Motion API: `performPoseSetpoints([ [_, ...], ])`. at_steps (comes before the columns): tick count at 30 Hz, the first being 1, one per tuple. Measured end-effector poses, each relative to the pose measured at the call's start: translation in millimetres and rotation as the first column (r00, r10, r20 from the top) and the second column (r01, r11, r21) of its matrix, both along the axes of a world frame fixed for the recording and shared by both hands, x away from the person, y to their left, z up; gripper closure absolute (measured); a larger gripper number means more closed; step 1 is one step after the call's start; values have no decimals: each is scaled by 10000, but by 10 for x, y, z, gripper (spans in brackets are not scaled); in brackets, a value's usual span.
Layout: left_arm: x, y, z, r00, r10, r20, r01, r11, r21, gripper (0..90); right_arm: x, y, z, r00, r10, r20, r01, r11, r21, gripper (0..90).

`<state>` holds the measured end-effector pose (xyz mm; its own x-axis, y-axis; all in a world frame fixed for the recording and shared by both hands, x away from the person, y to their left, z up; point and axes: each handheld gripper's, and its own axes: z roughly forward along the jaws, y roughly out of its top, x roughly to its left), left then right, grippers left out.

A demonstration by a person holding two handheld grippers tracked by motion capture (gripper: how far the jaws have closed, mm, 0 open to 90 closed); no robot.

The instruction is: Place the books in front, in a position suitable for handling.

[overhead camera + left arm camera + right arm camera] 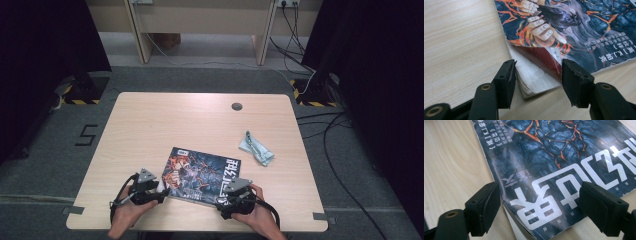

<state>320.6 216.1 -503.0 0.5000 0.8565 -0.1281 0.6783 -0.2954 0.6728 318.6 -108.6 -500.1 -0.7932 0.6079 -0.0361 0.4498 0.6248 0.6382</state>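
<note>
**Both grippers at the near corners of the book, cover about to be lifted**

The paperback book (202, 176) lies flat near the front edge of the table (150, 125), cover up, with a crumpled pale-blue cloth (256, 148) well apart to its far right. The left gripper (157, 194) sits at the book's near left corner; in the left gripper view its jaws stand partly open on either side of that corner, where the cover (541, 56) curls up and bares the red inside flap and the page block, pads not pressing on anything. The right gripper (231, 196) hovers at the near right corner, jaws spread wide over the white title lettering (544, 205), holding nothing; whether the pads graze the cover is hard to tell.

The step in hand looks like taking hold of the cover to open the book. Next, the left jaws likely need to slide around the curled cover alone and close, while the right steadies the book
</note>
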Motion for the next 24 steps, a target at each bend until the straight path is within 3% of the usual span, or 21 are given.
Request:
performPoseSetpoints([
  [8, -83, -31, 2, 9998, -169, -41, 169, 9999, 14, 444, 65, -47, -14, 9995, -314, 55, 316, 9991, -283, 121],
  [10, -122, -64, -15, 9991, -408, -140, 412, 9985, 357, 433, 103, -77, -14, 9991, -421, 75, 423, 9986, -323, 115],
  [11, -144, -77, -12, 9988, -488, -5, 487, 9969, 620, 428, 128, -95, -16, 9983, -580, 9, 580, 9978, -327, 124],
  [13, -188, -116, -2, 9980, -634, -3, 632, 9950, 777, 425, 191, -148, -25, 9960, -853, -255, 851, 9963, -108, 142],
  [16, -236, -167, -3, 9969, -779, -64, 781, 9953, 572, 427, 287, -232, -29, 9912, -1276, -364, 1278, 9918, 30, 154],
  [19, -260, -200, -1, 9961, -880, -56, 882, 9941, 628, 422, 365, -255, -29, 9893, -1434, -274, 1436, 9896, 67, 170],
  [24, -377, -315, 8, 9923, -1236, 73, 1225, 9888, 850, 409, 529, -241, -23, 9830, -1756, -539, 1759, 9844, 11, 178],
])
